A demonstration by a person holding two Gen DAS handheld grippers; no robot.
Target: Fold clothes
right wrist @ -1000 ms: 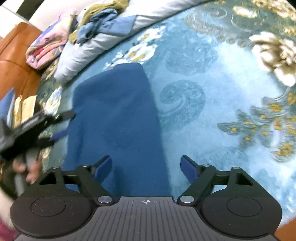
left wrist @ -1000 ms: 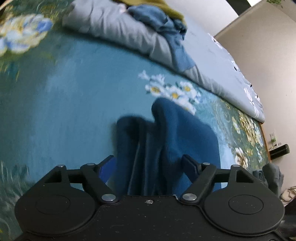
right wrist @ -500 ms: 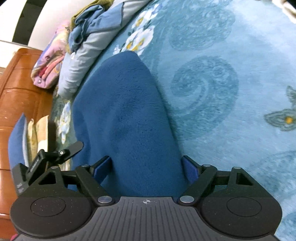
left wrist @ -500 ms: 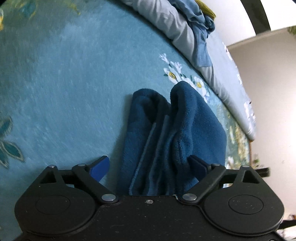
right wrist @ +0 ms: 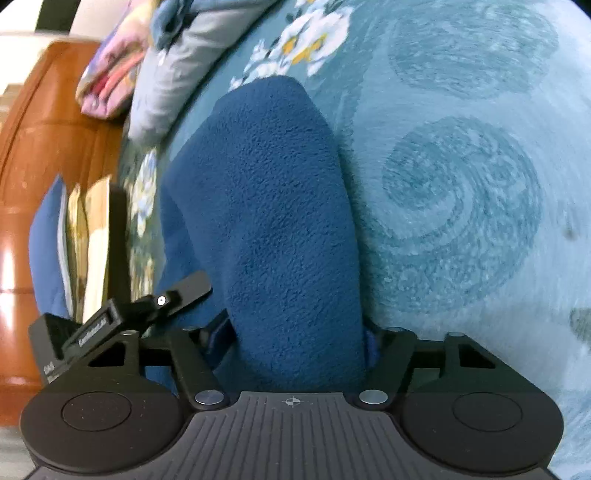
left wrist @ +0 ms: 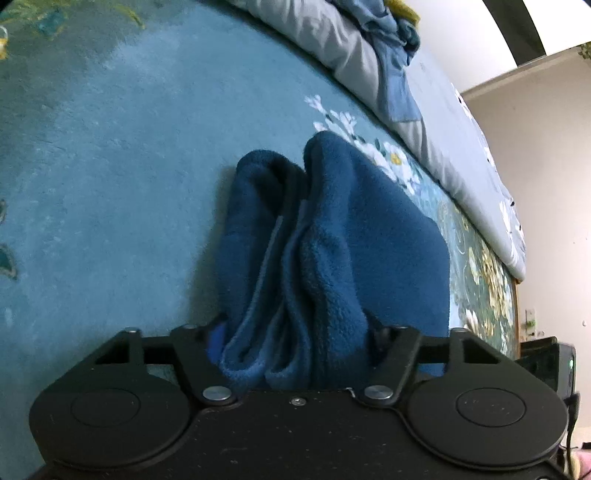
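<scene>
Two grippers close on a folded dark blue fleece garment (left wrist: 332, 236) lying on the teal floral blanket (left wrist: 110, 166): left gripper (left wrist: 295, 332) and right gripper (right wrist: 295, 332) each pinch its near end. Grey bedding (left wrist: 436, 122) with piled clothes (left wrist: 391, 33) lies beyond.

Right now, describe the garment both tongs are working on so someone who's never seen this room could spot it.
Start at the big teal floral bedspread; the grey quilt along its far side carries a heap of loose clothes. On the open bedspread lies a dark navy fleece garment, folded into a long thick strip, its near end between the left tongs and right tongs, which have just been closing. It alone is plain, fuzzy and dark blue.
</scene>
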